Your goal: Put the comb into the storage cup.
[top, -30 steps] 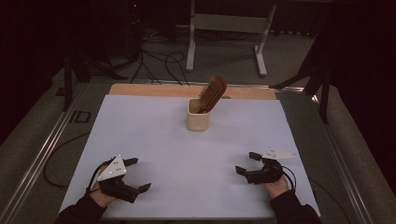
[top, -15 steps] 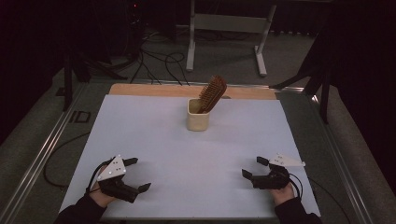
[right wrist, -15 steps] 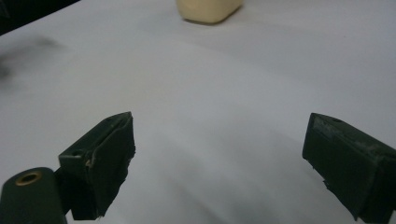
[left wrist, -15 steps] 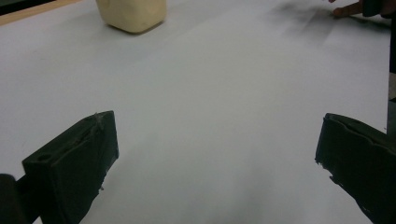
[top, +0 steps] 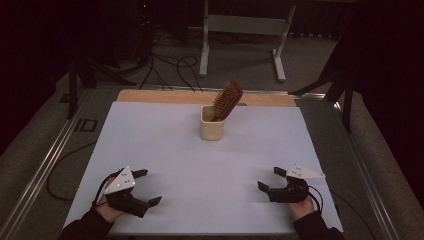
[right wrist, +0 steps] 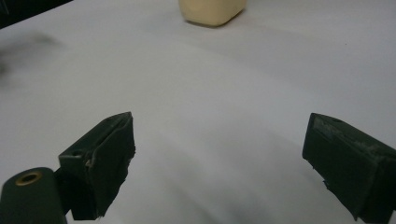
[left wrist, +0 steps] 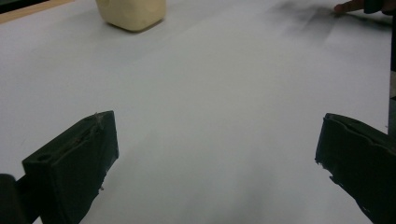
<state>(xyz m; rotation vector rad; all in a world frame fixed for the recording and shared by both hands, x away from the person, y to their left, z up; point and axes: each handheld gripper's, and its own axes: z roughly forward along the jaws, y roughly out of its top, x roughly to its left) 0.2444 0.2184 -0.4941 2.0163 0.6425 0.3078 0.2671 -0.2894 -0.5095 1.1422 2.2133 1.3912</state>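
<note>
The hairbrush [top: 227, 100] stood head-up and tilted to the right in the cream cup [top: 211, 123], which sat at the far middle of the white table [top: 200, 165], near its wooden far edge. Neither item was touched; both lay well apart from the tools. Only the cup's base appeared at the top of each gripper view [left wrist: 131, 14] [right wrist: 212, 11].

The right tool [top: 270, 180] had drawn back toward the person over the last second, from a position slightly farther up the table to the near right edge. Its jaws were spread wide with nothing between them, as its own view confirmed. The left tool [top: 145, 187] had kept its place at the near left edge, jaws likewise spread and empty, resting low over the table.

Judgement: the retreat of the right tool indicated no reach toward the brush was under way. Both tools sat at a rest position. The brush being in the cup already, work appeared either finished or not yet begun; which, the evidence could not settle.
</note>
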